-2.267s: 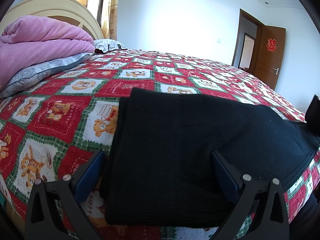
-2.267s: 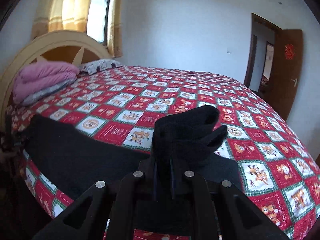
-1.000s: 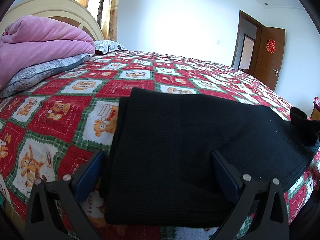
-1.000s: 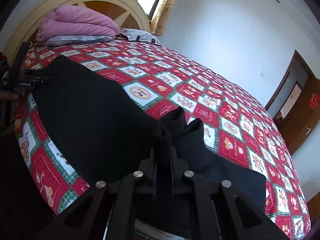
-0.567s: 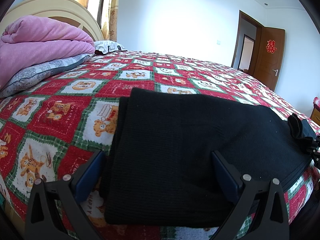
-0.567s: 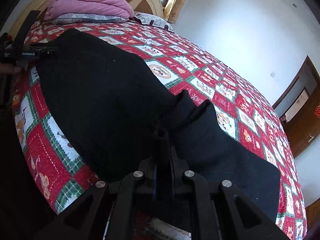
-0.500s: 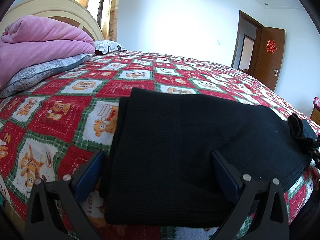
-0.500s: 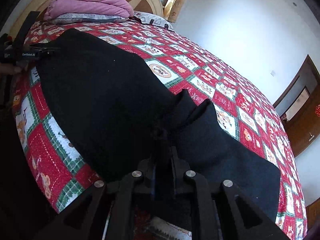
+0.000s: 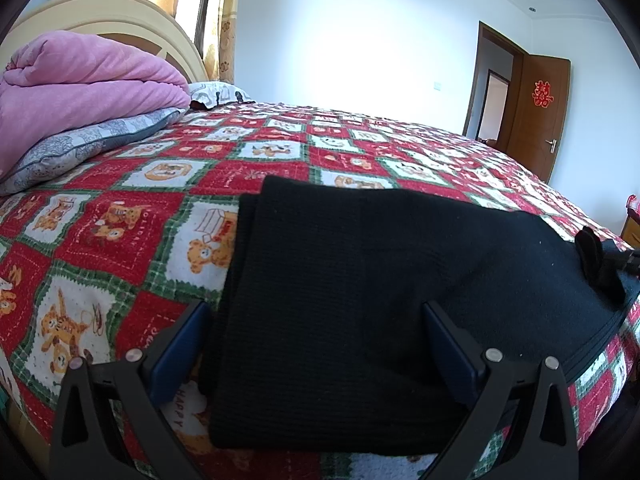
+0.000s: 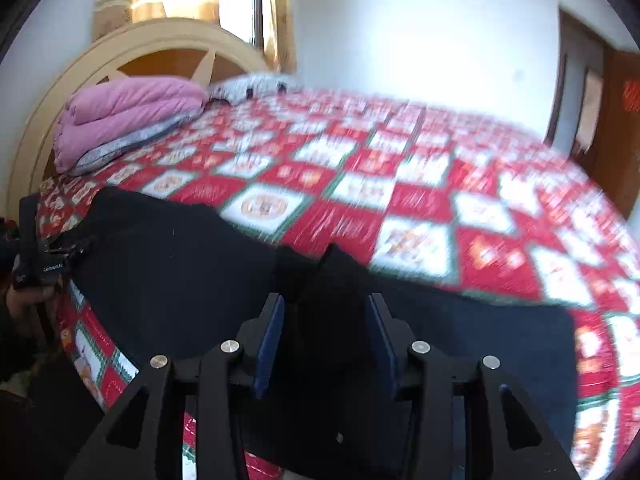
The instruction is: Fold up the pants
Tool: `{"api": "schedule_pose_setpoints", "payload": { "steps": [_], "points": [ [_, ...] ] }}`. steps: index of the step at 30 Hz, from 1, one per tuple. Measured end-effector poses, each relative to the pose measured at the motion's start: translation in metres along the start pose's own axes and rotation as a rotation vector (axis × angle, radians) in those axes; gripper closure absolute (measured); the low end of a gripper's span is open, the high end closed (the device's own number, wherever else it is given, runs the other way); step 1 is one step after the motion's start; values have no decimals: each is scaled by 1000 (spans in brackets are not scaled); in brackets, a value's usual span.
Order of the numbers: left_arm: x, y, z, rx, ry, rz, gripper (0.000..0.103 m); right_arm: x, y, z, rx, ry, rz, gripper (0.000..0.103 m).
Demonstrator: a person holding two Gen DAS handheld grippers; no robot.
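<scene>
Two grippers are seen over black pants (image 9: 360,300) spread on the quilt (image 9: 120,240). The left gripper (image 9: 316,344) is held wide apart astride the near end, nothing clamped. The right gripper (image 10: 324,332) is parted around a raised fold at 12 o'clock, apparently just released. Smoothing, then regripping for another fold, seems called for.
</scene>
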State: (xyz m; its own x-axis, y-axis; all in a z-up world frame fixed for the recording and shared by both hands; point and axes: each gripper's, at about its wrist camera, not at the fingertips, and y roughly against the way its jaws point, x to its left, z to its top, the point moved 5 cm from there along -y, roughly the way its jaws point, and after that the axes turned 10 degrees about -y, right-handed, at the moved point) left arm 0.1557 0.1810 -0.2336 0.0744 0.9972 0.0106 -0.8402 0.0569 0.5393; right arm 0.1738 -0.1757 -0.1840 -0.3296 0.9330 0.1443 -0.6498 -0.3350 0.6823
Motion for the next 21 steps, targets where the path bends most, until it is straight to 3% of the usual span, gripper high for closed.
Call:
{"api": "schedule_pose_setpoints", "payload": {
  "steps": [2,6,9,11,13,15,19,21],
  "points": [
    [0,0,3,16,-6,2,0,0,-16,-9,66,-24,25,57],
    [8,12,7,12,-27,28,0,4,-12,-9,50,-8,48,56],
    [32,27,11,-15,14,73,0,10,-2,-9,11,15,81,56],
    [50,28,7,-7,77,74,0,19,-16,-17,73,70,35,55],
    [62,25,3,9,134,78,0,23,-20,-20,56,114,17,45],
    [65,20,1,12,178,49,0,29,-17,-24,53,150,-19,44],
    [47,15,2,14,117,30,8,42,2,-25,-6,188,4,44],
    [37,12,2,27,95,10,11,45,-10,-34,49,223,-23,44]
  ]
}}
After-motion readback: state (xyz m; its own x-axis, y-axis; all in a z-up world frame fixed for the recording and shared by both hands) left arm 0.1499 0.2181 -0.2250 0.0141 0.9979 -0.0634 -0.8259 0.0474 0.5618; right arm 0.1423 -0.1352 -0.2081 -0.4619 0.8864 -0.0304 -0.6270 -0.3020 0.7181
